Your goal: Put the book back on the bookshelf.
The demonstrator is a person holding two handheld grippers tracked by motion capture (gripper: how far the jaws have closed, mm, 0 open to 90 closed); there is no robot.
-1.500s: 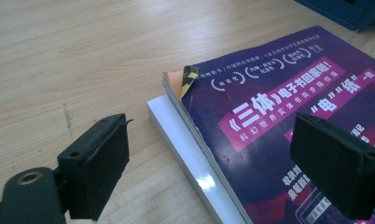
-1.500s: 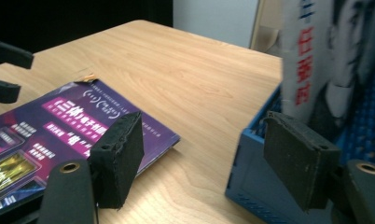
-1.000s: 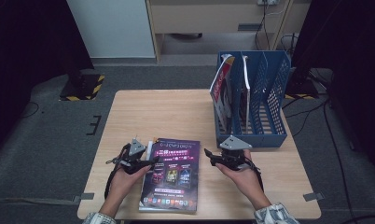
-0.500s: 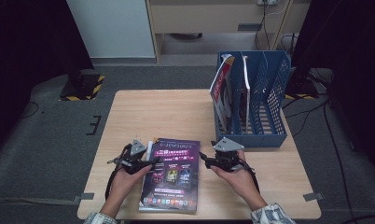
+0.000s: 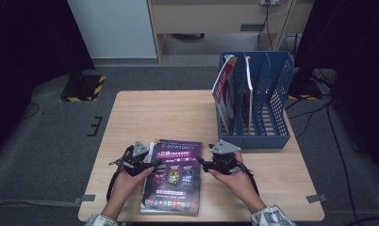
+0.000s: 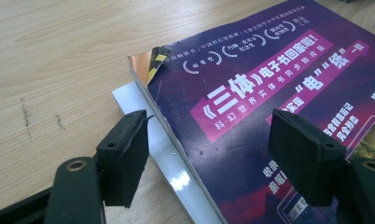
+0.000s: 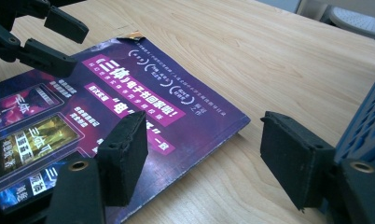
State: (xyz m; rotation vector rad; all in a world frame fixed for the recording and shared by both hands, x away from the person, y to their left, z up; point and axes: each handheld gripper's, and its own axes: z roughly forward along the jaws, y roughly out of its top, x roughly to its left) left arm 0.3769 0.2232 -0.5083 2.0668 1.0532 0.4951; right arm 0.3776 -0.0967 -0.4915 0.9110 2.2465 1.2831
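Magazine (image 5: pixel 172 176) flat on table (image 5: pixel 178 113); gripper views show both jaws wide, just-widened right gripper (image 7: pixel 204 154) straddling its edge, left gripper (image 6: pixel 209 158) its curled corner

Your magazine (image 6: pixel 269 93) is running off the right and bottom edges in the left gripper view, and its small print is staying too fine to read from above. A white sheet (image 6: pixel 150 140) is lying mostly hidden beneath it.
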